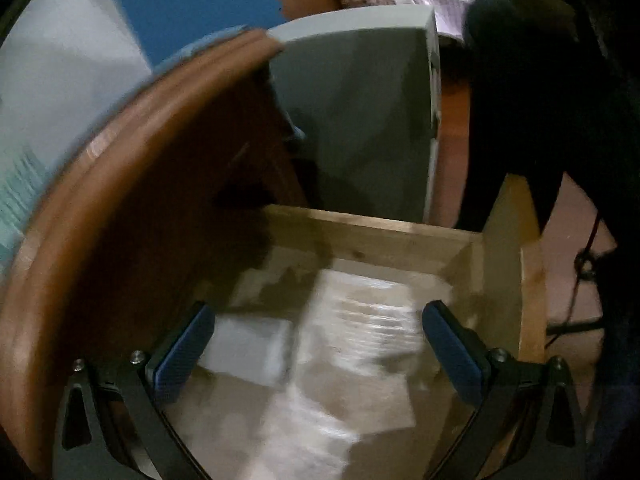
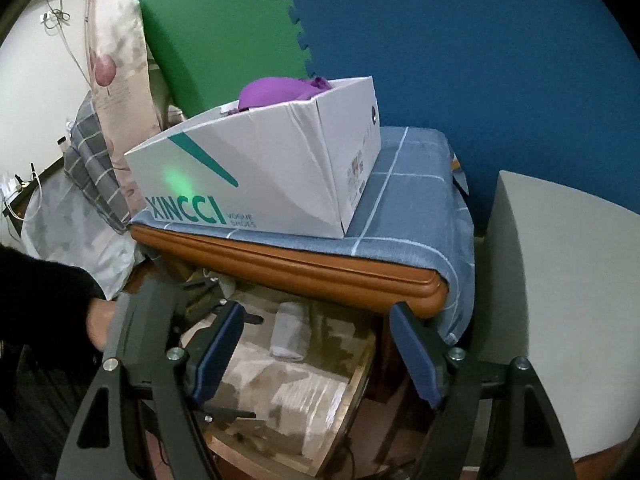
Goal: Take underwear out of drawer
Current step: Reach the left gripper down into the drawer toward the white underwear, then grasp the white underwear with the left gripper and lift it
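Underwear point(image 2: 290, 330): pale folded bundle lying in open wooden drawer point(image 2: 344, 408), toward its back under table edge point(image 2: 304, 264), on camouflage-patterned lining. My right gripper point(image 2: 316, 356) above drawer, jaws apart, empty; bundle at 11 o'clock from its midpoint. My left gripper point(image 1: 316, 352) over drawer, jaws apart, empty; view blurred, pale bundle point(image 1: 250, 350) beside its left finger. Shoe box point(image 2: 256, 176) on table, 12 o'clock.

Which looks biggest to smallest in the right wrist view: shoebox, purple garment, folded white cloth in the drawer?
1. Shoebox
2. Purple garment, folded white cloth: look alike; the garment is partly hidden and farther off, so unranked.
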`<state>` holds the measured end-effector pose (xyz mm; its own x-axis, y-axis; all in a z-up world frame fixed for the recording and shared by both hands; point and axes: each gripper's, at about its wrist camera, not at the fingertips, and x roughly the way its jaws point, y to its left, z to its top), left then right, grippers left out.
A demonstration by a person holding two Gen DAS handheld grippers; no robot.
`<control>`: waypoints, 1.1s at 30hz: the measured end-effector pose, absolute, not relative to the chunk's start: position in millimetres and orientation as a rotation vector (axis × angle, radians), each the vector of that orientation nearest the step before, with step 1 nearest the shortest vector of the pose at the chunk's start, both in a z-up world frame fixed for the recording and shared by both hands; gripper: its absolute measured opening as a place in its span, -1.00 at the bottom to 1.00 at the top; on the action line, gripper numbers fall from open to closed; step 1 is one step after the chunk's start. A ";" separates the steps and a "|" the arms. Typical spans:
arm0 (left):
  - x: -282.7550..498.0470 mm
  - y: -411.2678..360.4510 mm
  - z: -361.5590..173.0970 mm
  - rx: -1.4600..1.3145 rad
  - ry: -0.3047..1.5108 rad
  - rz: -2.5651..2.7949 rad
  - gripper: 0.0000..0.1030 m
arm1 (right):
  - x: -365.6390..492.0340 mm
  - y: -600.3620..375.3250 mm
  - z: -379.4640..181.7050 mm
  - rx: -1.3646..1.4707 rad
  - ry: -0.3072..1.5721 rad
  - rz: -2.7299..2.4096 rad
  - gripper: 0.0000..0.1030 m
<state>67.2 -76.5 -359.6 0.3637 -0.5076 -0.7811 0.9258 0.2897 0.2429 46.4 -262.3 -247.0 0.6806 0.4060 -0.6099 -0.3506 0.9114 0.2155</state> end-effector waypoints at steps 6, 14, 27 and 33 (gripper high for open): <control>98.3 -62.0 -377.9 0.658 0.689 -1.034 0.96 | 50.0 -257.8 -254.9 0.084 0.731 0.437 0.50; 108.1 -68.7 -425.1 0.842 0.565 -0.838 0.80 | 58.7 -248.0 -263.3 0.083 0.757 0.468 0.50; 127.6 -66.6 -433.9 0.758 0.747 -0.873 0.21 | 68.8 -244.8 -275.4 0.082 0.801 0.459 0.50; 80.6 -60.4 -406.7 0.821 0.708 -0.986 0.19 | 68.5 -246.4 -276.6 0.089 0.801 0.443 0.50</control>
